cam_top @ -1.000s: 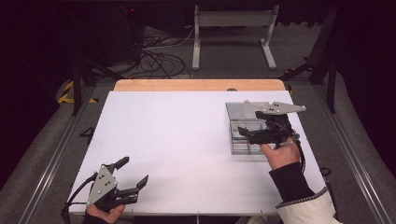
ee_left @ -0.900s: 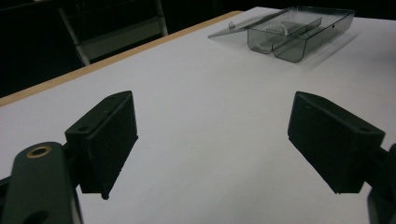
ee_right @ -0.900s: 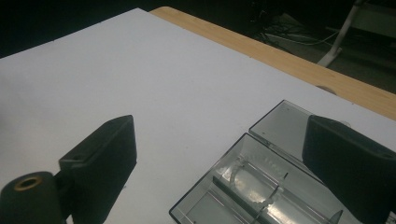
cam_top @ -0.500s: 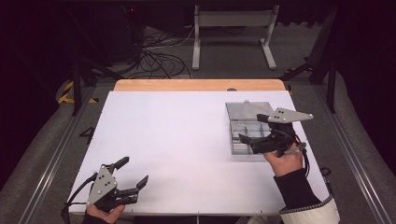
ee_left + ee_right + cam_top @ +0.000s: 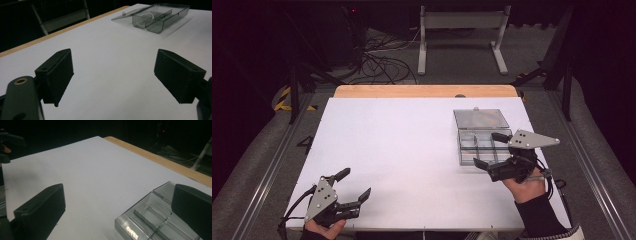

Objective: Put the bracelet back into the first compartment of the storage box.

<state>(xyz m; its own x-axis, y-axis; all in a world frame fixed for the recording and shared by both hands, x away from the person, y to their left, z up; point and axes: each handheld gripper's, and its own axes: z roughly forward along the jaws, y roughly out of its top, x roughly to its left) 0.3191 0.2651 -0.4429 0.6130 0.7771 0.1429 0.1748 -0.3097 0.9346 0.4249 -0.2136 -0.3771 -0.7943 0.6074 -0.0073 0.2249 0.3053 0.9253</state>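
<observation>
A clear plastic compartment box (image 5: 472, 146) lies on the right of the white table (image 5: 402, 145), its lid (image 5: 480, 119) folded flat behind it. My right gripper (image 5: 488, 150) hovers at the box's near right corner and points left. It stands open and its jaws have just been opening, with nothing between them. In the right gripper view the box (image 5: 147, 220) sits low between the fingers (image 5: 47, 205). My left gripper (image 5: 354, 184) rests open and empty near the front left edge. In the left gripper view the box (image 5: 160, 17) holds a pale curved string (image 5: 146, 16).
A wooden strip (image 5: 427, 91) runs along the table's far edge. Beyond it are a metal stand (image 5: 462, 30) and cables (image 5: 377, 60) on the dark floor. The left gripper's far end (image 5: 10, 141) shows in the right gripper view.
My right gripper has drawn back from above the box toward the near side and slightly right. The left gripper has not moved.
</observation>
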